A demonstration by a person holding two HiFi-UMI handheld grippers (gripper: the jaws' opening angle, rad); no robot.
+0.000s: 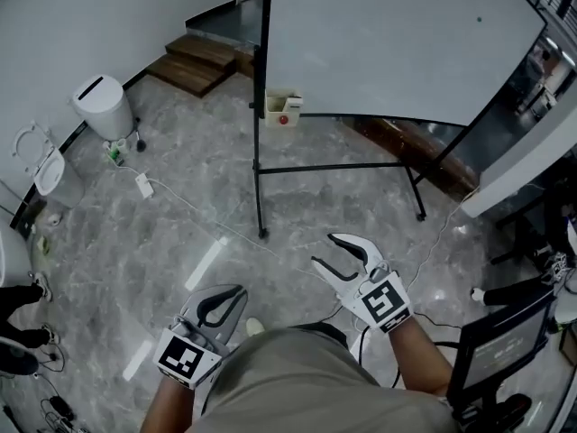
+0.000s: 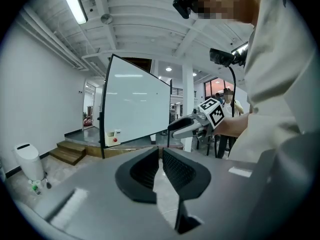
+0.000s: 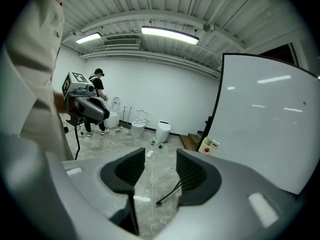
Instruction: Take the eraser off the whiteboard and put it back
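Observation:
A whiteboard [image 1: 388,34] on a black stand fills the far middle and right. A small cream eraser block with a red dot [image 1: 282,109] hangs at its lower left corner; it also shows in the left gripper view [image 2: 113,138] and the right gripper view [image 3: 210,145]. Both grippers are held low near my body, well short of the board. My left gripper [image 1: 221,307] is shut with nothing in it [image 2: 160,151]. Ahead of it and to the right, my right gripper [image 1: 325,249] stands open and holds nothing [image 3: 160,166].
The stand's black post and crossbar [image 1: 260,197] reach toward me on the grey marble floor. A white cable [image 1: 180,201] with a power strip runs across the floor. A white bin [image 1: 104,106], a toilet [image 1: 45,165] and wooden steps [image 1: 194,61] lie left. A dark screen on a stand [image 1: 500,350] is at right.

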